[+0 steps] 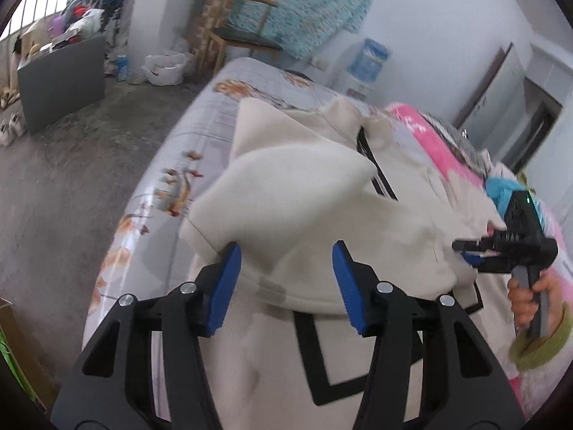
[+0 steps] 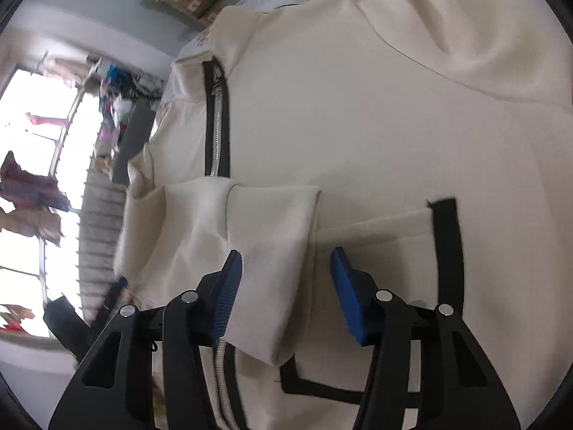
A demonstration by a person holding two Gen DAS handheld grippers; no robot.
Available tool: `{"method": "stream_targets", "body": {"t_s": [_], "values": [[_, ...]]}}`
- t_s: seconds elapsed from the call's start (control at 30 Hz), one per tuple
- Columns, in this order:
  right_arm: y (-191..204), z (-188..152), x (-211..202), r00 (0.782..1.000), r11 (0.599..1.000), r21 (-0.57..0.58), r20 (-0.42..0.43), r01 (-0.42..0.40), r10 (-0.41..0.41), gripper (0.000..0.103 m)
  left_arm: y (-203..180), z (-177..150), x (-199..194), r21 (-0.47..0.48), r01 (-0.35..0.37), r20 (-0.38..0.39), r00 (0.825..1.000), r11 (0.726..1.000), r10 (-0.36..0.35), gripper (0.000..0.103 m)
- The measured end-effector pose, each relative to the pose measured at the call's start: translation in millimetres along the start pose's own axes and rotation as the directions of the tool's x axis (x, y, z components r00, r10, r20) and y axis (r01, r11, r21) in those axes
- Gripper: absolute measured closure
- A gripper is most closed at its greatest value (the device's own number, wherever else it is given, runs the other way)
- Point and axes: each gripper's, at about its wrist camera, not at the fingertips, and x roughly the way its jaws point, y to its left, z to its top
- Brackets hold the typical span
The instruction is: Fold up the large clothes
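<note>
Blue pads of our left gripper (image 1: 286,279) stand partly apart, angled down over the cream jacket (image 1: 322,193); a raised fold of its cloth sits between them, though we cannot tell whether the pads press it. At three o'clock in the left wrist view, our right gripper (image 1: 469,251) reaches onto the jacket's edge, a hand (image 1: 526,297) wrapped round its handle. From its own camera, its pads stand half open over a folded flap, gripping nothing we can confirm. The jacket's black-edged zipper (image 2: 216,122) runs toward eleven o'clock. Beneath it lies a bed (image 1: 200,136) with a printed sheet, and a pink blanket (image 1: 444,147) at two o'clock. Beyond, at twelve, stands a wooden chair (image 1: 243,36); at one, a water dispenser (image 1: 365,68); grey concrete floor (image 1: 89,165) spreads at nine.
</note>
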Motion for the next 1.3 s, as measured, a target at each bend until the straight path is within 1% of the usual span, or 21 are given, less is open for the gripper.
{"method": "stream_targets", "body": {"t_s": [0.03, 0.1, 0.2, 0.23, 0.27, 0.37, 0.43, 0.53, 0.6, 0.63, 0.7, 0.73, 0.9, 0.97, 1.03, 1.1, 1.13, 1.2, 1.23, 1.27, 1.3], "values": [[5, -1, 2, 1.0, 0.999, -0.028, 0.001, 0.019, -0.019, 0.059, 2, 1, 1, -0.005, -0.004, 0.007, 1.0, 1.0, 0.004, 0.053], [11, -3, 6, 0.999, 0.996, -0.077, -0.003, 0.053, -0.054, 0.062, 5, 3, 2, -0.011, -0.013, 0.015, 1.0, 1.0, 0.013, 0.053], [26, -7, 10, 0.991, 0.975, -0.173, 0.007, 0.136, -0.137, 0.082, 8, 6, 3, -0.023, -0.011, 0.042, 0.999, 1.0, 0.011, 0.053], [29, -9, 10, 0.986, 0.965, -0.205, 0.016, 0.167, -0.167, 0.093, 8, 6, 2, -0.025, -0.007, 0.051, 0.999, 1.0, 0.008, 0.053], [32, -9, 10, 0.985, 0.959, -0.224, 0.021, 0.174, -0.174, 0.096, 8, 6, 1, -0.028, -0.003, 0.06, 0.998, 1.0, 0.004, 0.053], [48, -3, 1, 0.981, 0.942, -0.276, 0.069, 0.191, -0.179, 0.097, 8, 4, -6, -0.03, 0.028, 0.092, 0.995, 0.999, -0.025, 0.053], [59, 10, -16, 0.982, 0.939, -0.297, 0.119, 0.176, -0.147, 0.098, 5, 1, -8, -0.011, 0.042, 0.099, 0.994, 0.999, -0.041, 0.052], [80, 39, -55, 0.966, 0.937, -0.308, 0.244, 0.163, -0.087, 0.098, 2, -2, -4, 0.011, 0.026, 0.075, 0.997, 1.0, -0.027, 0.052], [88, 61, -82, 0.938, 0.938, -0.296, 0.339, 0.18, -0.073, 0.098, 3, -4, -1, 0.015, 0.013, 0.059, 0.998, 1.0, -0.014, 0.052], [88, 72, -100, 0.915, 0.941, -0.276, 0.397, 0.195, -0.073, 0.098, 3, -5, 2, 0.016, 0.001, 0.047, 0.999, 1.0, -0.002, 0.052], [80, 88, -116, 0.892, 0.95, -0.235, 0.444, 0.204, -0.082, 0.098, 4, -6, 6, 0.023, -0.027, 0.027, 0.999, 0.999, 0.026, 0.052], [73, 98, -118, 0.887, 0.954, -0.209, 0.45, 0.213, -0.1, 0.098, 3, -7, 9, 0.031, -0.042, 0.013, 0.999, 0.999, 0.042, 0.052], [39, 114, -79, 0.925, 0.965, -0.154, 0.352, 0.21, -0.145, 0.098, -8, -5, 21, 0.094, -0.095, -0.042, 0.994, 0.991, 0.099, 0.052], [31, 114, -76, 0.93, 0.966, -0.154, 0.338, 0.206, -0.144, 0.098, -17, -4, 18, 0.132, -0.091, -0.043, 0.994, 0.987, 0.097, 0.051], [34, 115, -70, 0.934, 0.969, -0.159, 0.333, 0.19, -0.128, 0.098, -30, -2, 15, 0.188, -0.081, -0.044, 0.995, 0.979, 0.091, 0.049], [39, 116, -70, 0.937, 0.97, -0.172, 0.332, 0.173, -0.108, 0.098, -43, -4, 18, 0.255, -0.101, -0.054, 0.992, 0.962, 0.118, 0.046], [45, 116, -71, 0.938, 0.969, -0.186, 0.334, 0.165, -0.095, 0.098, -51, -7, 25, 0.306, -0.148, -0.062, 0.983, 0.941, 0.174, 0.045], [57, 113, -76, 0.937, 0.965, -0.211, 0.34, 0.156, -0.078, 0.098, -58, -10, 35, 0.363, -0.212, -0.062, 0.966, 0.907, 0.251, 0.046], [64, 114, -79, 0.938, 0.963, -0.225, 0.342, 0.146, -0.062, 0.098, -61, -12, 44, 0.405, -0.256, -0.063, 0.95, 0.878, 0.306, 0.046], [69, 114, -82, 0.938, 0.962, -0.236, 0.344, 0.135, -0.048, 0.098, -62, -12, 48, 0.423, -0.282, -0.061, 0.939, 0.861, 0.338, 0.046], [74, 114, -86, 0.937, 0.961, -0.248, 0.347, 0.125, -0.032, 0.098, -62, -13, 53, 0.44, -0.312, -0.056, 0.926, 0.842, 0.372, 0.053]]}}
